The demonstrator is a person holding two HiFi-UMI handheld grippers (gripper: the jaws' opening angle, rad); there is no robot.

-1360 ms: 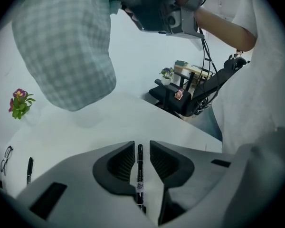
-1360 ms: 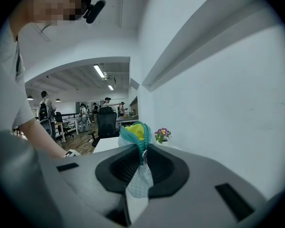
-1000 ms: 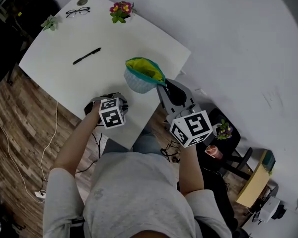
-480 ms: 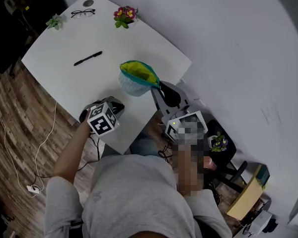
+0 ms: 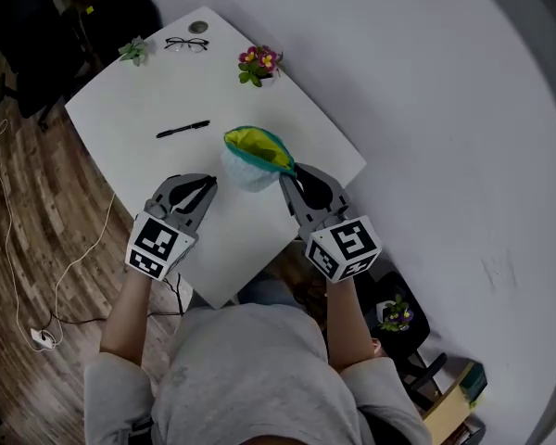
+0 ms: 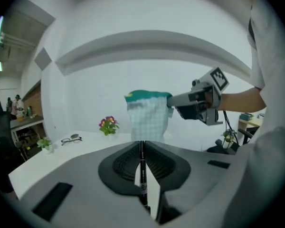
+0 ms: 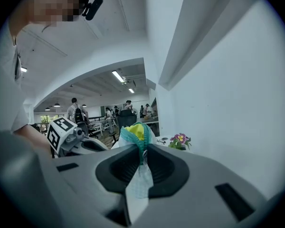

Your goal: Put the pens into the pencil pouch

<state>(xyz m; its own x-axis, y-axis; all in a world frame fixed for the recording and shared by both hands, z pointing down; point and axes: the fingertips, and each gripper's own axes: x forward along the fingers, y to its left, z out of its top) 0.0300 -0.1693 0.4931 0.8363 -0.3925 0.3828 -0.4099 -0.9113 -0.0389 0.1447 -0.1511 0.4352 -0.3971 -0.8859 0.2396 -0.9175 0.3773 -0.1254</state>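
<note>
Clamping pouch [image 5: 248, 162] rim with right gripper [image 5: 292, 176], jaws narrow; pinching black pen [image 6: 142, 170] with left gripper [image 5: 207, 185] just beside pouch; spare pen [image 5: 183, 130] lying on table [image 5: 139, 86] beyond pouch.

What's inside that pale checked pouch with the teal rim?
Through the open mouth of the pale checked fabric pouch, only yellow lining shows, no pen. Its deeper inside is covered by the pouch's own walls, so I cannot tell what lies there.
</note>
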